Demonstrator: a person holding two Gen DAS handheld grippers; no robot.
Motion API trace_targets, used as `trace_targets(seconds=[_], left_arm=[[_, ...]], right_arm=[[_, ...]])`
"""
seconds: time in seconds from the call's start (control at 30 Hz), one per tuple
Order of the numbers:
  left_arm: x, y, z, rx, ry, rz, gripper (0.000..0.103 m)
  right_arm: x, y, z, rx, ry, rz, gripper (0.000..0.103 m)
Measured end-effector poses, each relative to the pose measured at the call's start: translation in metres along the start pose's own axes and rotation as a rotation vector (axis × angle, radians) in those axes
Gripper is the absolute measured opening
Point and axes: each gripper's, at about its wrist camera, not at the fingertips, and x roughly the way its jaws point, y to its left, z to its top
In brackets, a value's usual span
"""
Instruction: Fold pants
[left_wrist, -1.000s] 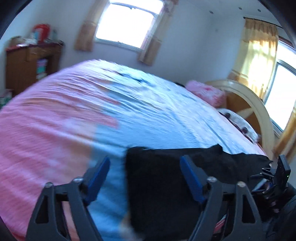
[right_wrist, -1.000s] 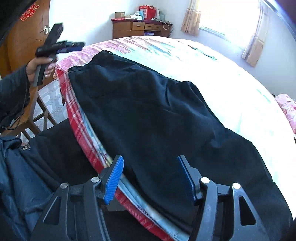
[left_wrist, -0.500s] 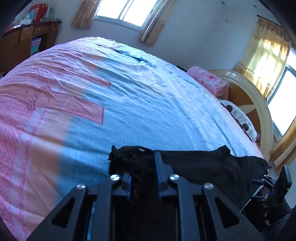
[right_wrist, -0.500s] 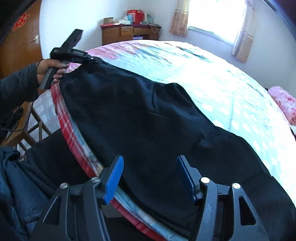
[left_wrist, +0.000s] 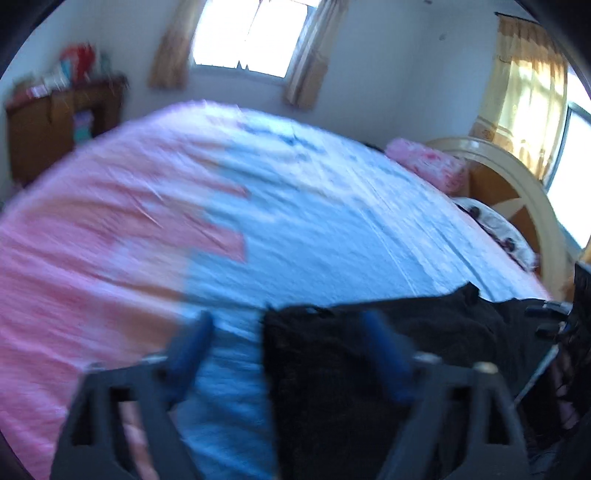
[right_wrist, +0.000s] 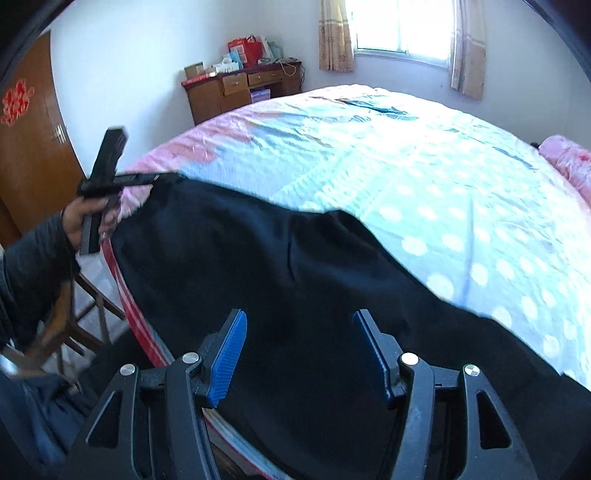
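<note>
Black pants (right_wrist: 280, 280) lie flat along the near edge of the bed, their waist end toward the left. In the left wrist view the pants (left_wrist: 369, 354) fill the lower right, blurred. My left gripper (left_wrist: 284, 339) is open, its jaws wide apart over the corner of the pants and holding nothing. In the right wrist view the left gripper (right_wrist: 147, 179) sits at the far left corner of the pants. My right gripper (right_wrist: 299, 336) is open and empty, hovering just above the middle of the pants.
The bed (right_wrist: 424, 173) has a pink and light-blue cover with white dots. A wooden desk (right_wrist: 240, 88) with boxes stands by the far wall. A pink pillow (left_wrist: 424, 166) and a curved headboard (left_wrist: 517, 192) lie at the right. A wooden chair (right_wrist: 85, 306) stands beside the bed.
My left gripper, shut on the corner of the pants half a second ago, has opened and let go. The pants now lie a little further onto the bed. The right gripper stays open.
</note>
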Motion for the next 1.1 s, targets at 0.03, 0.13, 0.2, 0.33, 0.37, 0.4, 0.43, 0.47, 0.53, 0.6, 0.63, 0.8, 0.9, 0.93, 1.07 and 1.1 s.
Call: trace_targets(seconds=[0.03,0.13,0.2,0.33,0.37,0.4,0.43,0.47,0.53,0.6,0.63,0.8,0.9,0.93,1.07,1.1], left_arm=[[-0.012,0.001,-0.001,0.001,-0.035,0.015,0.100],[-0.040,0.000,-0.004,-0.008,-0.096,0.063,0.100],[-0.049,-0.013,-0.009,0.005,-0.115,0.057,0.100],[-0.038,-0.059,-0.027,0.116,-0.077,0.007,0.102],[-0.031,-0.070,-0.032,0.145,-0.054,-0.016,0.102],[-0.023,-0.079,-0.037,0.174,-0.033,-0.024,0.102],[-0.015,-0.088,-0.043,0.206,-0.012,-0.015,0.102],[-0.004,-0.096,-0.049,0.246,0.016,0.002,0.102],[0.013,-0.103,-0.057,0.304,0.060,0.056,0.102],[0.024,-0.102,-0.061,0.325,0.087,0.085,0.102],[0.026,-0.100,-0.061,0.326,0.084,0.084,0.103],[0.030,-0.101,-0.064,0.326,0.087,0.074,0.103],[0.026,-0.106,-0.064,0.324,0.092,0.087,0.103],[0.023,-0.107,-0.063,0.318,0.090,0.090,0.103],[0.000,-0.123,-0.058,0.302,0.055,0.081,0.103],[-0.006,-0.132,-0.056,0.311,0.041,0.073,0.103]], right_arm=[[0.003,-0.005,0.007,0.028,-0.008,0.017,0.061],[0.016,-0.026,0.031,0.132,-0.025,0.084,0.061],[0.033,-0.040,0.045,0.221,-0.015,0.137,0.061],[0.078,-0.065,0.064,0.363,0.052,0.232,0.061],[0.089,-0.067,0.066,0.387,0.070,0.246,0.061],[0.100,-0.071,0.067,0.411,0.091,0.253,0.061],[0.107,-0.076,0.069,0.429,0.106,0.263,0.058],[0.114,-0.079,0.069,0.451,0.132,0.285,0.054],[0.129,-0.084,0.067,0.501,0.177,0.336,0.019],[0.131,-0.084,0.067,0.503,0.176,0.318,0.009],[0.132,-0.085,0.069,0.503,0.169,0.306,0.006],[0.140,-0.093,0.080,0.505,0.151,0.241,0.005],[0.159,-0.095,0.071,0.497,0.178,0.210,0.005],[0.159,-0.097,0.070,0.510,0.165,0.222,0.006],[0.122,-0.098,0.068,0.502,0.129,0.164,0.057],[0.106,-0.099,0.063,0.492,0.100,0.159,0.060]])
